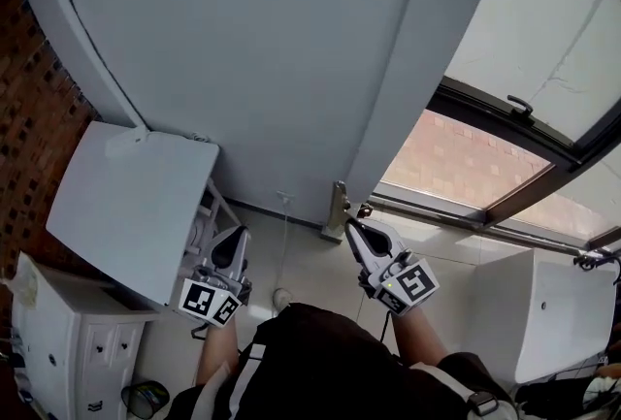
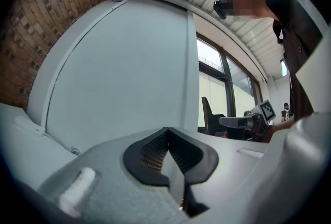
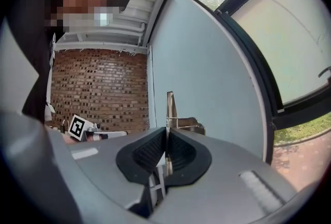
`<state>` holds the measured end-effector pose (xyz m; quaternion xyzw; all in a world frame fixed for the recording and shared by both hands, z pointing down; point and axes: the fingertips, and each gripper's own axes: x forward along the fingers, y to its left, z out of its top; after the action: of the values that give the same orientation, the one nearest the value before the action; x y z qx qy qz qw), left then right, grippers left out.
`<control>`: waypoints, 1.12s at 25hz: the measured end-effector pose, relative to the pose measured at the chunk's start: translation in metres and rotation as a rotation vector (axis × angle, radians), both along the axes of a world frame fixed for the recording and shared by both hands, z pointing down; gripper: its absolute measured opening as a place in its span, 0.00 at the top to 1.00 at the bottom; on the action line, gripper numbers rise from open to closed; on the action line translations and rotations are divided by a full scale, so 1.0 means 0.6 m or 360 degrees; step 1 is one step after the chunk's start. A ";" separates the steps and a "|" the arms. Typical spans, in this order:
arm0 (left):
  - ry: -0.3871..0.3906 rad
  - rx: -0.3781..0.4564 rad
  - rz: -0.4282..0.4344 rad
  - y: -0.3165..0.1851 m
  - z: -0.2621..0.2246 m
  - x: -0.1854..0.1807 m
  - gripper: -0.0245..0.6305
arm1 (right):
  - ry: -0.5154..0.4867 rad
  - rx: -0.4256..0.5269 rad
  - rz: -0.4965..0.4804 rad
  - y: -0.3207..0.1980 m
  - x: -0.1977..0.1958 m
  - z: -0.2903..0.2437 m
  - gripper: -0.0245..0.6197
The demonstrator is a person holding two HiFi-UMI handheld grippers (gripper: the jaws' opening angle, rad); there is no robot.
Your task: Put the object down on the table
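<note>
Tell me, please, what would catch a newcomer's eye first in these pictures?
A broad pale grey wall fills the middle of the head view, with a brick wall at its left and a window at its right. In front of it, the right gripper is shut on a thin metal piece. The left gripper is shut on nothing, next to a white table.

The table [image 1: 126, 205] stands left of the wall panel [image 1: 262, 69], the window [image 1: 505, 146] right.
</note>
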<state>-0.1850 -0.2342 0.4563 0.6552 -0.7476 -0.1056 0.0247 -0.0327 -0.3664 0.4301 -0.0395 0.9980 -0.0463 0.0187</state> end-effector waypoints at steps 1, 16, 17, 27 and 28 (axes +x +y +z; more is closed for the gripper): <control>-0.0003 0.0004 -0.0027 0.006 -0.001 -0.017 0.96 | 0.0005 0.0012 -0.0033 0.001 -0.022 0.000 0.95; -0.0034 -0.0035 -0.0550 0.189 0.019 -0.193 0.96 | -0.0007 -0.0035 -0.0631 0.123 -0.334 0.002 0.95; -0.0023 -0.0044 -0.0608 0.205 0.022 -0.198 0.96 | -0.0002 -0.0032 -0.0684 0.135 -0.349 0.003 0.95; 0.0069 -0.0050 -0.1248 0.342 0.024 -0.219 0.96 | 0.0052 0.0204 -0.1331 0.274 -0.488 0.009 0.95; 0.0074 -0.0048 -0.1316 0.354 0.019 -0.220 0.96 | 0.0046 0.0197 -0.1382 0.283 -0.500 0.004 0.95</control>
<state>-0.3170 -0.0221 0.4680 0.2968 -0.9485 -0.1104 0.0068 -0.3326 -0.1969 0.4327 0.3841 0.9231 0.0106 -0.0140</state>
